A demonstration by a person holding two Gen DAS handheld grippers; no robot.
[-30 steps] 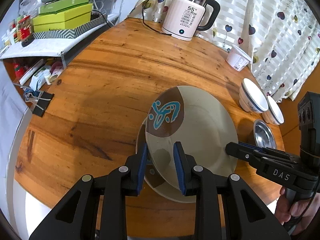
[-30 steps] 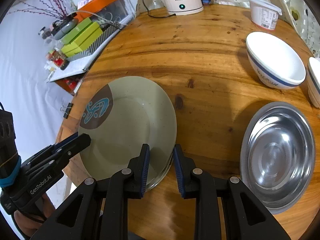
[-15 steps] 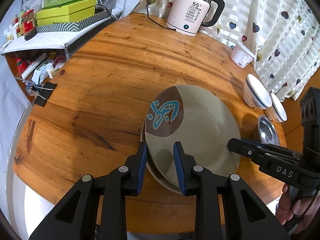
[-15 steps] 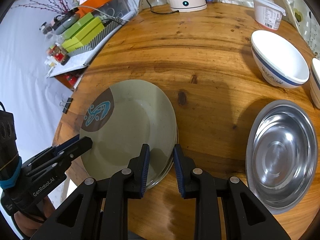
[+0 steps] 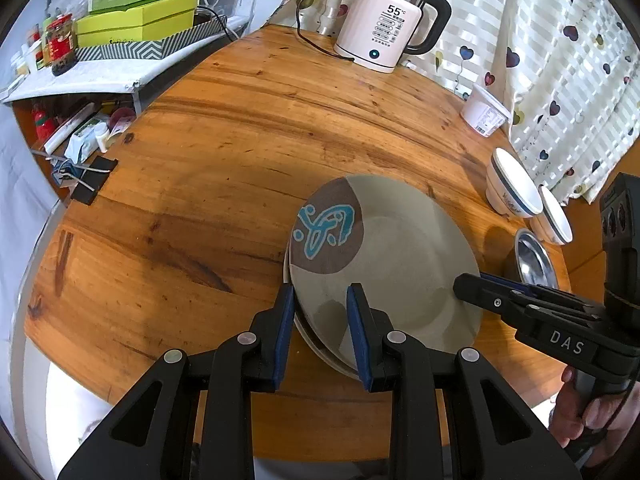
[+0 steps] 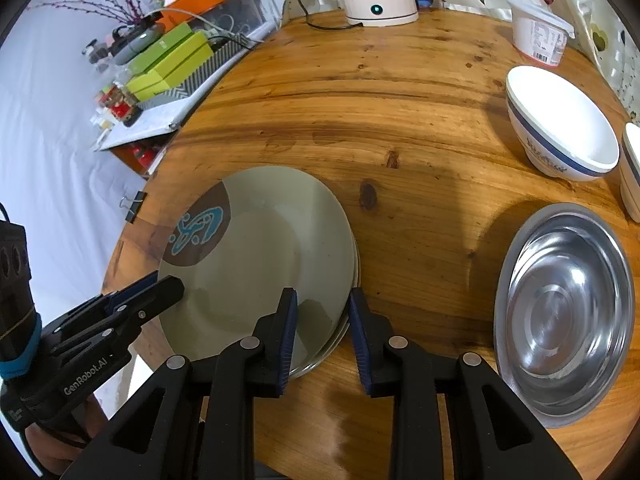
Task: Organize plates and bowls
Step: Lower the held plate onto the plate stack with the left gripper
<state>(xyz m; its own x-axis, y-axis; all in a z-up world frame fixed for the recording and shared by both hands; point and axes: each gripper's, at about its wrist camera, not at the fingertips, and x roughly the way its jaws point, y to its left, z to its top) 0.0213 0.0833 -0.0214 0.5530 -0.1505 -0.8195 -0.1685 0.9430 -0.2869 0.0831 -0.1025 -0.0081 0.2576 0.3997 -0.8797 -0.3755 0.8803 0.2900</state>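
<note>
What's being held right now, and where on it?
The top plate, by its near rim: the left gripper clamps one side. The right gripper straddles the other side, but its jaws have just been opening; grip unclear.

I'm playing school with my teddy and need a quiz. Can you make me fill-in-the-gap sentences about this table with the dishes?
1. The top plate has a blue squiggle on a ____ patch.
2. The kettle shows the number ____.
3. The shiny metal bowl lies on the ____ table.
4. Beside the white bowl with the blue stripe stands a white ____ with a label.

Missing words: brown; 55; wooden; tub
</note>
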